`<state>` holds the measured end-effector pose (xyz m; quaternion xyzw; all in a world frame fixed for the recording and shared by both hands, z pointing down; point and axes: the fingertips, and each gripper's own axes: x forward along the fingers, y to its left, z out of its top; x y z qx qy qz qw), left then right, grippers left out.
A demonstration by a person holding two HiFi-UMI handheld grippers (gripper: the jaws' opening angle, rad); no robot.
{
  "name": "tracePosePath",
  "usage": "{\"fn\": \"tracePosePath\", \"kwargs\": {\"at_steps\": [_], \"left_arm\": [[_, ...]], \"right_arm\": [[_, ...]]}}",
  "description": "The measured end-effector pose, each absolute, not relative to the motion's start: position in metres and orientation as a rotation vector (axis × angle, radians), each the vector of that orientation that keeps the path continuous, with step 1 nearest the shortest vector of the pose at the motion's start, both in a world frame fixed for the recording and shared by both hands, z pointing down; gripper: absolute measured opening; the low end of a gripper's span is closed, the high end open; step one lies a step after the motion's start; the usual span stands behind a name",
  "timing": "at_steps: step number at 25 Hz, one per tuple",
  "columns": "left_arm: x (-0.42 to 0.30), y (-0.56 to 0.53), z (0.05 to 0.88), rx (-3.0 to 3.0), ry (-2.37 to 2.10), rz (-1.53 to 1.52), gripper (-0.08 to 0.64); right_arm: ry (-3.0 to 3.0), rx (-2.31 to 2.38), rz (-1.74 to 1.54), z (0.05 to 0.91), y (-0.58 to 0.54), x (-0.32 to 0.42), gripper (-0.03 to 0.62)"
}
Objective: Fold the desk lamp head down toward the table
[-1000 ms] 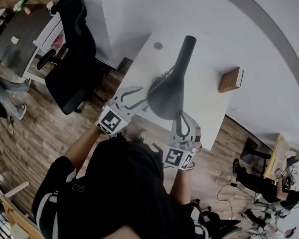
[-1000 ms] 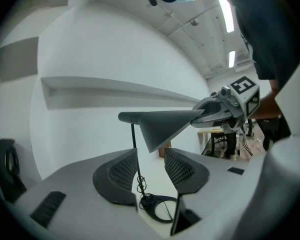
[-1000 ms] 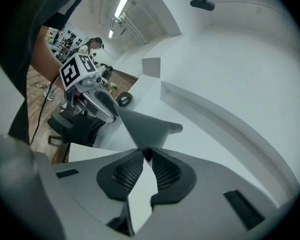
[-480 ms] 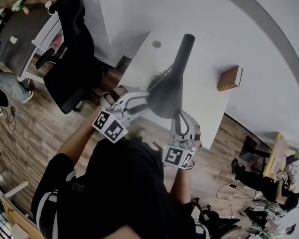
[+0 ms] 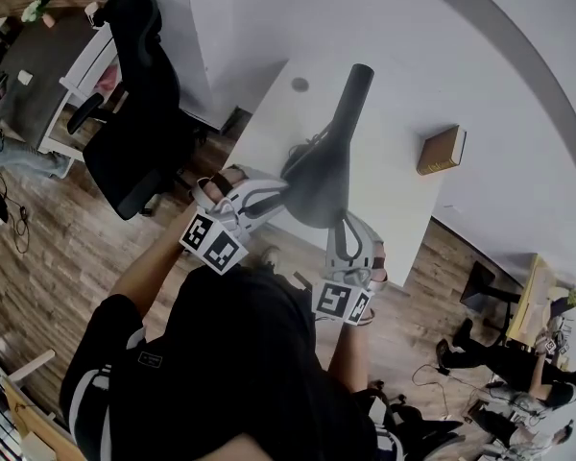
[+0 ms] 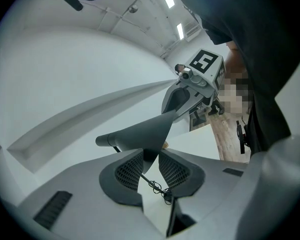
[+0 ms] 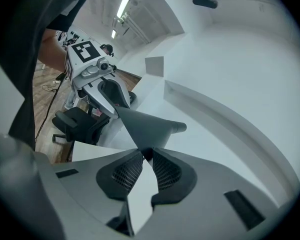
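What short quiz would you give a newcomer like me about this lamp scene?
1. True or false: only one claw grips the lamp head.
2. In the head view, which thing lies on the table to the lamp head's right? A) a mug B) a brown book C) a keyboard
3. Fill in: a black office ___ stands left of the table in the head view.

Key
1. False. The left claw and the right claw each pinch its rim. The left claw's jaws have just been closing, with the rim between them.
2. B
3. chair
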<state>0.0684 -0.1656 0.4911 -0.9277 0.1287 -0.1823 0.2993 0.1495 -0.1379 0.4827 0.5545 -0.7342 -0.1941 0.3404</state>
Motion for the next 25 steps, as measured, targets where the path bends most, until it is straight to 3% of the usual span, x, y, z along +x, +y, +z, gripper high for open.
{"fn": "tracePosePath", "kwargs": {"at_steps": [25], "left_arm": [[0.079, -0.188, 0.556, -2.213, 0.433, -0.498, 0.118]], "right_arm": [[-1.803, 1.318, -0.586, 0.55, -0.16, 0.158, 0.117]]}}
